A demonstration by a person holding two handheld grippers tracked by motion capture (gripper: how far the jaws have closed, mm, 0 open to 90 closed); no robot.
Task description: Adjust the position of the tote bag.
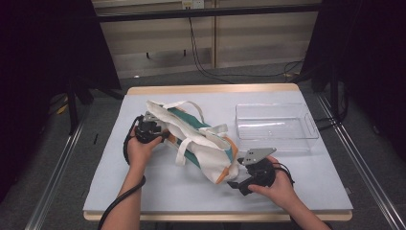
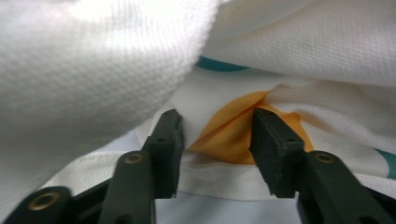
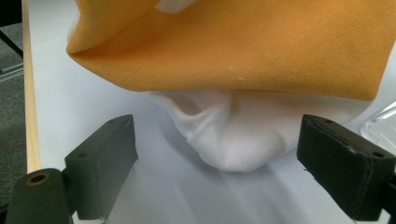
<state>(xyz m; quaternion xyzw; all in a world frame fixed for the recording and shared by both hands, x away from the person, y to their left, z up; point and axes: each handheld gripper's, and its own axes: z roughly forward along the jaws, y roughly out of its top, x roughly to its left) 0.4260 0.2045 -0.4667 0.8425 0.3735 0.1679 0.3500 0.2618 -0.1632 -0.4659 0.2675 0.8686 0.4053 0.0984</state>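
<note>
High view: a canvas tote bag (image 1: 194, 139), white with teal and orange panels, lying slantwise across the middle of the tabletop (image 1: 158, 191), handles flopped over its top. Left gripper (image 1: 165, 135) pressed against the bag's end nearest the left edge, held in the left hand (image 1: 139, 148). Right gripper (image 1: 233, 183) just off the bag's orange-edged end toward the near edge, held in the right hand (image 1: 277, 187), grey plate on top. A clear plastic tray (image 1: 311, 125) resting toward the far right corner, apart from the bag.

Left gripper view: jaws drawn in to a narrow gap, an orange fold of the tote bag (image 2: 233, 135) bunched between them, both pads against the cloth. White weave of the bag draped above and to the left, a teal stripe beyond.

Right gripper view: jaws standing wide, nothing pinched. Orange panel of the tote bag (image 3: 233, 51) hanging across the top, a white bulge of cloth below it, lying between the pads without touching either. Rim of the clear plastic tray (image 3: 385, 119) at the right edge.
</note>
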